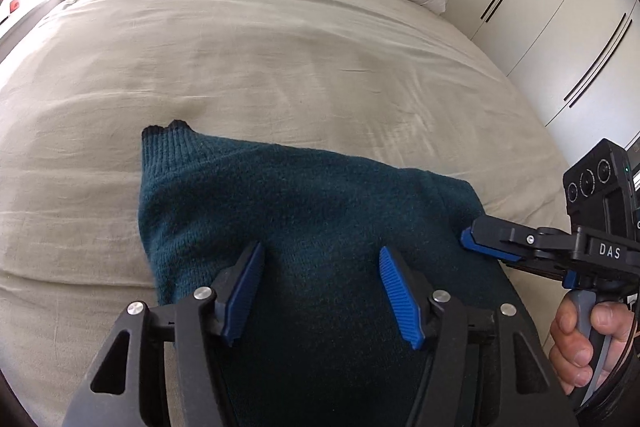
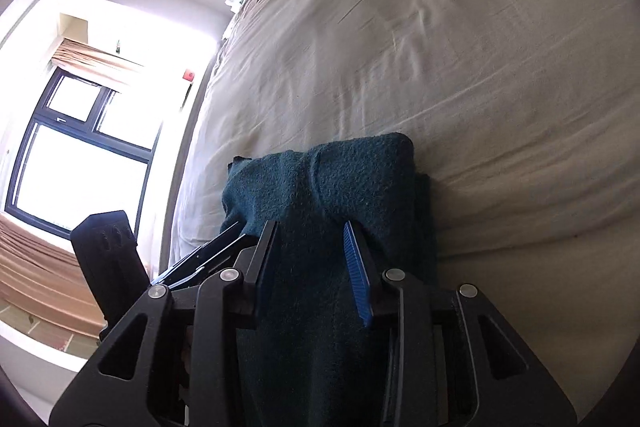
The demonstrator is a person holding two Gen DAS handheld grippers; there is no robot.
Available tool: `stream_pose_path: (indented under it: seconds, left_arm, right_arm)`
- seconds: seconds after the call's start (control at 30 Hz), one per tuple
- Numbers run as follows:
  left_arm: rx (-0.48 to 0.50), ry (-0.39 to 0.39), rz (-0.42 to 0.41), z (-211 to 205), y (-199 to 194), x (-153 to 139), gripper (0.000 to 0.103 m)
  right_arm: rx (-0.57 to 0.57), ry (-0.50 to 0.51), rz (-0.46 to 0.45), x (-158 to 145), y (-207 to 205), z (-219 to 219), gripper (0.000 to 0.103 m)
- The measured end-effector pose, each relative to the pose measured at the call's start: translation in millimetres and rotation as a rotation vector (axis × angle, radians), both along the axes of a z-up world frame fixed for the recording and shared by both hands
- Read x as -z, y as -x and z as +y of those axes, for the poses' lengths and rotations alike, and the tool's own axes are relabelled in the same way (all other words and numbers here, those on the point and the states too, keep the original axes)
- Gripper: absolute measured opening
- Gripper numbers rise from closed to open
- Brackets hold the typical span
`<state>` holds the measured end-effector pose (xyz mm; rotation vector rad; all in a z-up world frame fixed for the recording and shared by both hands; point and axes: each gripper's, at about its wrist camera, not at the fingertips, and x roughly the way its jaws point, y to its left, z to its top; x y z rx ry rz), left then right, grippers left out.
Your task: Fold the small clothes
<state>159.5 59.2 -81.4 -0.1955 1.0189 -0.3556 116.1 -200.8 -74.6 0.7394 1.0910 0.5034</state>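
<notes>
Teal knit fabric, a partly folded sweater (image 1: 304,211), lies on the bed (image 1: 280,75) directly ahead of and beneath the left hand-held gripper (image 1: 320,259). In the left wrist view, this hand-held gripper stands with its blue pads spread wide apart, nothing between them but the cloth below. The long axis of the sweater runs from the ribbed cuff (image 1: 168,143) at the far left toward the near right. The right hand-held gripper (image 1: 468,239) enters from the right side, its tip touching the right edge of the garment; whether it pinches a layer cannot be told from this view. A bare hand (image 1: 580,339) holds its grip.

In the right wrist view, the right hand-held gripper (image 2: 310,231) has its fingers parted, and the sweater (image 2: 332,179) passes between them and rises in a folded hump beyond the tips. Whether the pads press the cloth cannot be told. The left hand-held gripper (image 2: 224,233) shows just beside it on the left, against the near edge of the fabric.

Judgement: both units sit at the near edge; the right one is closer to a graspable fold, so the coming fold probably travels away, toward the cuff.
</notes>
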Motion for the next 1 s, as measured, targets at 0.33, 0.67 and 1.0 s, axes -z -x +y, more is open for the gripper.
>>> stream_pose_path:
  seconds: [0.33, 0.67, 1.0]
  left_arm:
    - [-0.050, 0.023, -0.035, 5, 50, -23, 0.063]
    - [-0.074, -0.047, -0.207, 3, 105, -59, 0.071]
    - [-0.270, -0.258, -0.732, 19, 227, -172, 0.103]
  right_arm:
    - [-0.121, 0.029, -0.044, -32, 88, 18, 0.035]
    - [-0.025, 0.124, -0.105, -44, 131, 5, 0.038]
    - [0.224, 0.503, -0.625, -183, 208, 14, 0.079]
